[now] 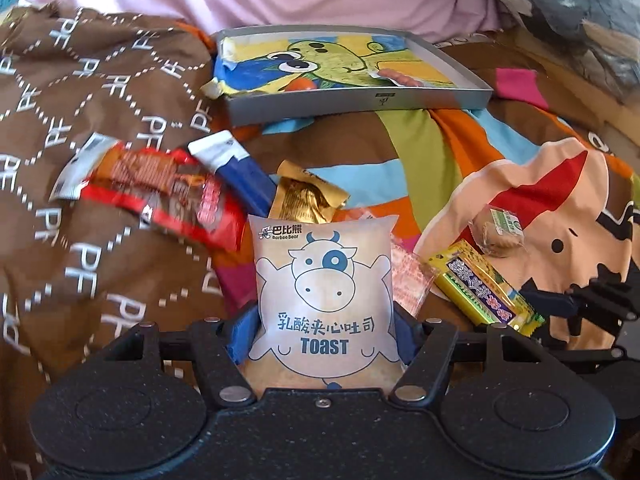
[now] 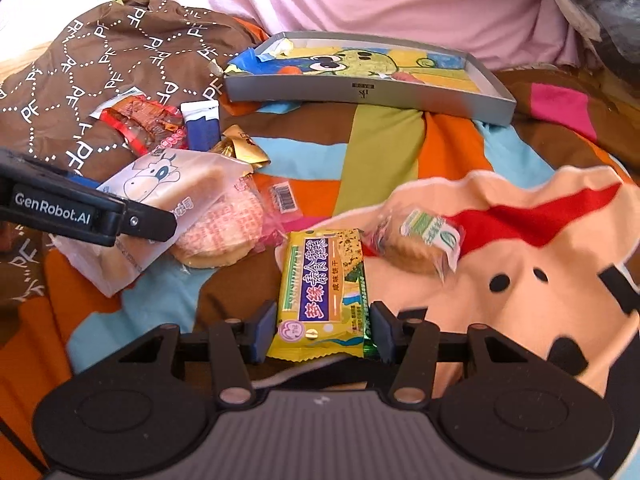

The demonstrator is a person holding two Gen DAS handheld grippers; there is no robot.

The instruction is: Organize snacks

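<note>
My left gripper [image 1: 324, 332] is shut on a white toast packet [image 1: 324, 292] printed with a blue cow, its blue pads pressing both sides. In the right wrist view that packet [image 2: 168, 188] hangs beside the left gripper's black finger [image 2: 92, 212]. The right gripper [image 2: 322, 328] is shut on the lower end of a yellow cracker packet [image 2: 324, 280], which also shows at the right of the left wrist view [image 1: 480, 284]. A shallow grey tray [image 2: 360, 94] with a cartoon drawing inside lies at the back [image 1: 360, 108].
Loose snacks lie on the patchwork bedspread: a red packet [image 1: 160, 192], a blue-white one [image 1: 236, 168], a gold one [image 1: 304, 196], a pink rice cracker [image 2: 224, 228] and a round biscuit [image 2: 416, 240]. A brown printed bag [image 2: 100, 64] sits at the left. Pink fabric lies behind the tray.
</note>
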